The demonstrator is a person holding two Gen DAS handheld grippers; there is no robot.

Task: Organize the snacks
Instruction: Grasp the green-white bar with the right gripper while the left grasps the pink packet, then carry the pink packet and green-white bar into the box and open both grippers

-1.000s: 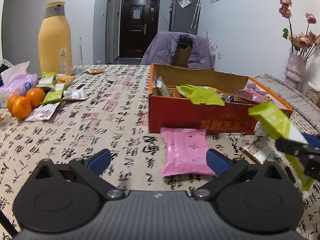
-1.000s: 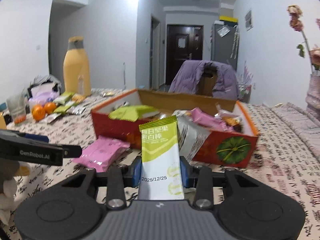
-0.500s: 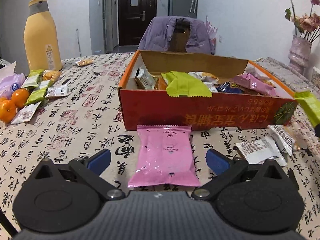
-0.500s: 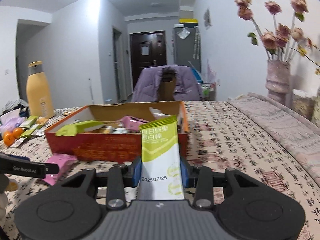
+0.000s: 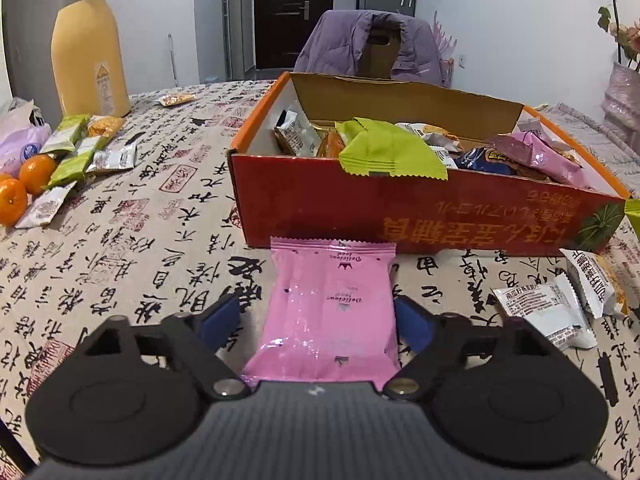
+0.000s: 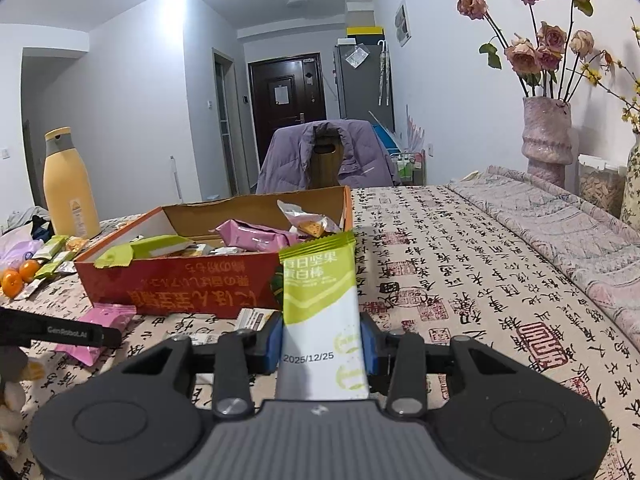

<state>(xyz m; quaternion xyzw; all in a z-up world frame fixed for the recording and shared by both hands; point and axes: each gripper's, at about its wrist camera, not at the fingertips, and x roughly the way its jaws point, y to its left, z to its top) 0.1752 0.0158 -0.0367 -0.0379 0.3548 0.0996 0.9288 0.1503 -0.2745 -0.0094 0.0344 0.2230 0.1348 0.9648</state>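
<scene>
A pink snack packet (image 5: 332, 300) lies flat on the patterned tablecloth, just in front of the red cardboard box (image 5: 360, 208) that holds several snacks. My left gripper (image 5: 316, 314) straddles the packet and its jaws are closing. The right pad is at the packet's edge, while the left pad still stands clear of it. My right gripper (image 6: 322, 344) is shut on a green and white snack bar (image 6: 320, 292), held upright to the right of the red box (image 6: 180, 284). In the right wrist view the pink packet (image 6: 104, 320) lies under the left gripper's black finger (image 6: 60, 330).
A yellow bottle (image 5: 90, 44), oranges (image 5: 36, 168) and several small packets (image 5: 76, 152) sit at the table's left. White packets (image 5: 548, 308) lie right of the pink one. A chair with a purple jacket (image 5: 372, 44) stands behind the box. A vase of flowers (image 6: 548, 136) is far right.
My left gripper moved in over the pink packet and its jaws narrowed around it. My right gripper swung right with the green bar, past the box's right end.
</scene>
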